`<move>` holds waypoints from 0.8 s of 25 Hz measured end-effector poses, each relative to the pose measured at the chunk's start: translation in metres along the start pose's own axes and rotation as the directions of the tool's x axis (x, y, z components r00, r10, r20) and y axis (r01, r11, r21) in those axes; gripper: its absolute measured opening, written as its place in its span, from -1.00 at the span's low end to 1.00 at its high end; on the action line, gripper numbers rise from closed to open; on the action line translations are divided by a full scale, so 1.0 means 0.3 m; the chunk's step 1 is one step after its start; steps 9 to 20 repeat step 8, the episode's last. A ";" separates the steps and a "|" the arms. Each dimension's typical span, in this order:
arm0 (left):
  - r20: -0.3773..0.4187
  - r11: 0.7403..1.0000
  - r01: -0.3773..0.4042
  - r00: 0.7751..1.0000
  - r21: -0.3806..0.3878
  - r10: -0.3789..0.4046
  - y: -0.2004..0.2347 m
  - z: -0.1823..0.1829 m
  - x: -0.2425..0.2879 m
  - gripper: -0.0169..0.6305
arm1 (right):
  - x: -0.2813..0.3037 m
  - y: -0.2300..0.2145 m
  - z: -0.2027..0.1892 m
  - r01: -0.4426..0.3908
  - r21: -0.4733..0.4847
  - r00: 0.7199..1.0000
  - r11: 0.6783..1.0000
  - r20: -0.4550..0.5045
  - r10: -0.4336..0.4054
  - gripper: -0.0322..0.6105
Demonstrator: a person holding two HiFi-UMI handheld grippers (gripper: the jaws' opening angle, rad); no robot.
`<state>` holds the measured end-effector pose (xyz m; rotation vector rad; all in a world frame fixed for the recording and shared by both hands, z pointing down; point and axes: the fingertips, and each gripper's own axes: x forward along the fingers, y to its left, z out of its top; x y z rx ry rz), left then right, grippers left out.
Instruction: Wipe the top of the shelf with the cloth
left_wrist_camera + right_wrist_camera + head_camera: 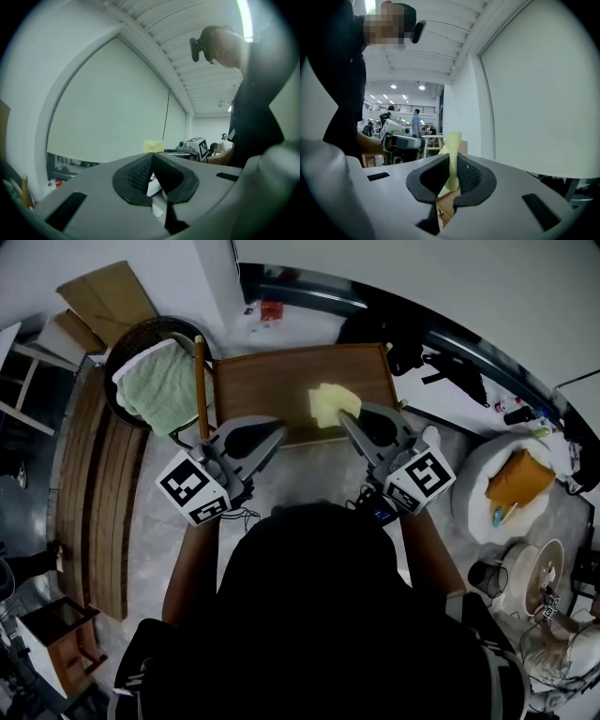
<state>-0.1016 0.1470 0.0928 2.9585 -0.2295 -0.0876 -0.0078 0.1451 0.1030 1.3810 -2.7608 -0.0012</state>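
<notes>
1. Left hand-held gripper (269,436): jaws together, nothing between them; it hangs at the shelf's near edge, apparently idle.
2. Right hand-held gripper (353,424): jaws pinched on the yellow cloth (330,403), probably to drag it across the wood.
3. Cloth: lying on the brown shelf top (264,381), right of centre, near edge.
4. Far left: round basket (141,337) holding a green towel (165,385).

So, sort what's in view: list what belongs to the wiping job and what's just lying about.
Job: yellow cloth, brown shelf top, right gripper shut on the cloth.
Lying about: green towel, its basket, cardboard, orange item.
</notes>
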 end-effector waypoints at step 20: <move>-0.011 1.000 0.022 1.000 -0.005 -0.022 -0.067 -0.024 0.029 -0.91 | -0.050 -0.029 0.022 -0.016 0.001 0.999 1.000 0.034 0.016 -0.77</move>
